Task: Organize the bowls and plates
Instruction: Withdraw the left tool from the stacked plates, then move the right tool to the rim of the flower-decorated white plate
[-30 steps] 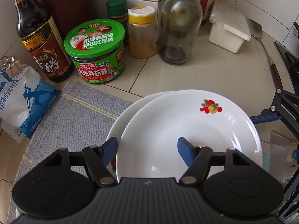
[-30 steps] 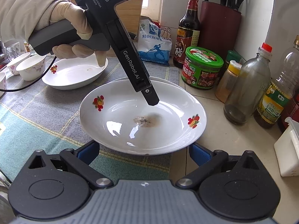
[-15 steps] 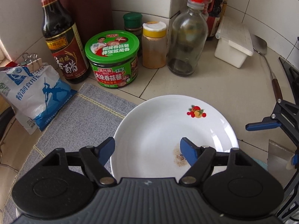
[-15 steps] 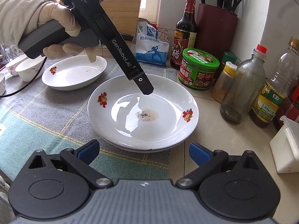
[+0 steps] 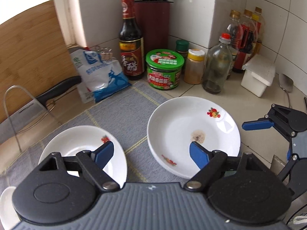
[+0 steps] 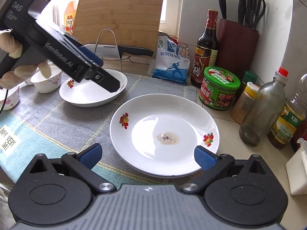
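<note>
Left hand-held gripper (image 5: 151, 151) agape, empty | right hand-held gripper (image 6: 147, 156) agape, empty | stacked plates (image 6: 165, 134) on mat (image 6: 57, 122)

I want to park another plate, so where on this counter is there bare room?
Bare grey woven mat lies between the white deep plate under the left gripper and the stacked white plates with fruit prints. A smaller bare strip runs behind the stack toward the blue-and-white salt bag. The right back corner is crowded: green-lidded jar, clear glass bottle, dark vinegar bottle.
</note>
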Motion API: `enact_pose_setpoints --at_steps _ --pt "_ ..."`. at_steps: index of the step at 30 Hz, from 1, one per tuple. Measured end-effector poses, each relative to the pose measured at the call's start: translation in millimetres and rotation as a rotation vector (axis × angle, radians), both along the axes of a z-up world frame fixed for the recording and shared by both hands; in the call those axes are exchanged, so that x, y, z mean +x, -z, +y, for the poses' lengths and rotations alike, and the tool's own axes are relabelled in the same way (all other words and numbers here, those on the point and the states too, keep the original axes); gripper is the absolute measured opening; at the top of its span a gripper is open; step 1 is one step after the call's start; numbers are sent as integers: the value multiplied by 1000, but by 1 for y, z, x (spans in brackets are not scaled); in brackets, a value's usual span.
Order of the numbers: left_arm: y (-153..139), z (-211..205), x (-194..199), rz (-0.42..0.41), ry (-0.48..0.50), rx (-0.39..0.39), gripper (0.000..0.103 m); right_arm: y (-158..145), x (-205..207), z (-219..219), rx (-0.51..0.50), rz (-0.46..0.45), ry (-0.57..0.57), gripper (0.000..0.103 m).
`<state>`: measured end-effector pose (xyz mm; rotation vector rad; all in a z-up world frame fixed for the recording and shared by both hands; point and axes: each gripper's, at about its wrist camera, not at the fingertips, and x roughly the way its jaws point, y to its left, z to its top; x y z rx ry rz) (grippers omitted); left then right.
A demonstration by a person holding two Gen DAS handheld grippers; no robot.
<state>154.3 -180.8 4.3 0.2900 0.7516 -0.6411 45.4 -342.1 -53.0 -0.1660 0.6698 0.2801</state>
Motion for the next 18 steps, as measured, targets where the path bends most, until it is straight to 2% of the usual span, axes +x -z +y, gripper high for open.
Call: enact_pose_setpoints --at_steps 3,9,18 --pt "6 24 -13 -20 -84 -3 86 -2 6 9 9 -5 -18 103" --pt "23 63 -27 -25 -176 6 87 -7 13 39 -26 -13 -31 103" --pt "45 100 -35 0 -205 0 87 -12 17 78 -49 -5 -14 103"
